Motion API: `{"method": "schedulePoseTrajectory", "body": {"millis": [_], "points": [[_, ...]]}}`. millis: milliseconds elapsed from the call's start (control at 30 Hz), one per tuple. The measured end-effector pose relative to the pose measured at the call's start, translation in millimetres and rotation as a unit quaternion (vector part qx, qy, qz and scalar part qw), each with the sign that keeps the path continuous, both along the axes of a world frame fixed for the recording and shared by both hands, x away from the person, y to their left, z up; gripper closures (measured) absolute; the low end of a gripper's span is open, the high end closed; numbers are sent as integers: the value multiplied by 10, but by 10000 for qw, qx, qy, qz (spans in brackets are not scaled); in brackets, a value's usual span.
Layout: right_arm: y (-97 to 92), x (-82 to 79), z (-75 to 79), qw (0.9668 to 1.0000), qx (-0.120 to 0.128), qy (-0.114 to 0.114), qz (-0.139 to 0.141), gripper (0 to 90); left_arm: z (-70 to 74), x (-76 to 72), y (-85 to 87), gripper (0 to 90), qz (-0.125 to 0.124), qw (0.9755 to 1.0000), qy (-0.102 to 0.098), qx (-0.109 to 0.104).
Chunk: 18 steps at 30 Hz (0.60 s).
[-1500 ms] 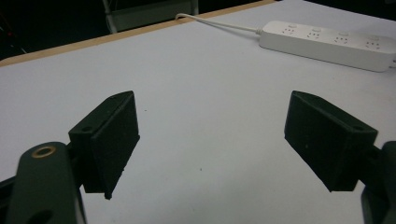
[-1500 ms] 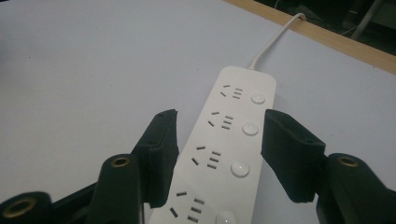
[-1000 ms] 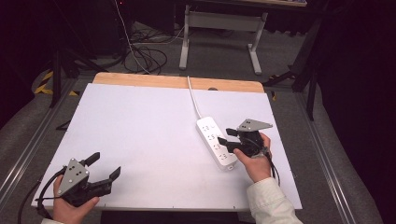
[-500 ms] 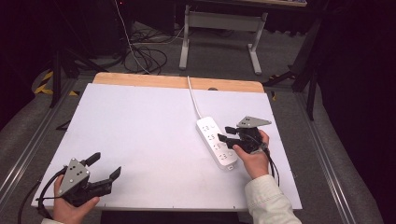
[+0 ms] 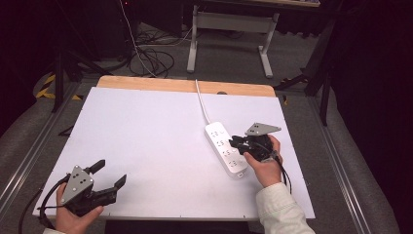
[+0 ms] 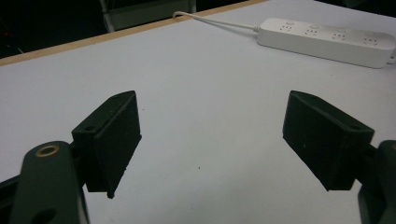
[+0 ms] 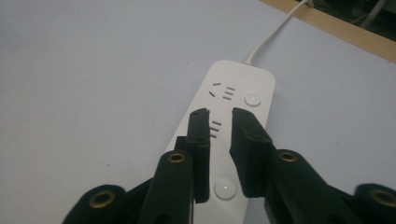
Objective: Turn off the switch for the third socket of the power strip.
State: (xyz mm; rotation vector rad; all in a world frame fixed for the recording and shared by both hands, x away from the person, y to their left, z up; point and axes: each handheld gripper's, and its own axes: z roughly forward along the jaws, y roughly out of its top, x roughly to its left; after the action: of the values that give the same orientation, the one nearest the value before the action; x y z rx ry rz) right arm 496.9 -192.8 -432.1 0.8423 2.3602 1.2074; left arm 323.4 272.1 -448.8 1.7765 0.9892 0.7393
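A white power strip (image 5: 225,148) lies on the right half of the white table top (image 5: 146,131), its cord (image 5: 202,105) running to the far edge. My right gripper (image 5: 234,143) hovers over the strip's middle from its right side. In the right gripper view its jaws (image 7: 218,114) have just been closing and stand a narrow gap apart above the strip (image 7: 243,88), with sockets and round buttons showing between and below them; nothing is clamped. My left gripper (image 5: 111,173) rests near the front left corner, wide open and empty (image 6: 210,135), facing the strip (image 6: 327,39) from afar.
A wooden strip (image 5: 185,85) borders the table's far edge. Behind it stand a grey frame's legs (image 5: 229,22) and loose cables on the floor (image 5: 151,58). Metal rails (image 5: 341,161) run along both sides of the table.
The right gripper's jaws have drawn much closer together over the power strip. Both hands have stayed where they were.
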Motion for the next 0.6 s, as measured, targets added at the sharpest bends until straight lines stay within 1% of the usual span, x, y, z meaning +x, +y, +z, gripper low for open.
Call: {"method": "schedulePoseTrajectory", "body": {"millis": [100,167,267,333,467,600], "points": [[6,-8,3,10000,-87,29,15,900,1,0,1,195,-2,10000,4,14],[8,-24,16,9999,-136,-20,5,900,0,0,2,195,-3,10000,0,9],[14,-40,40,9998,-209,-22,19,900,1,-1,1,195,-1,10000,-7,1],[23,-42,48,9997,-253,44,41,900,1,-2,1,195,-2,10000,-2,11],[54,-36,39,9987,-469,173,70,900,-1,-1,-2,195,2,10000,10,-1],[76,-26,14,9978,-581,292,79,900,0,-3,-3,196,5,10000,10,3]]}}
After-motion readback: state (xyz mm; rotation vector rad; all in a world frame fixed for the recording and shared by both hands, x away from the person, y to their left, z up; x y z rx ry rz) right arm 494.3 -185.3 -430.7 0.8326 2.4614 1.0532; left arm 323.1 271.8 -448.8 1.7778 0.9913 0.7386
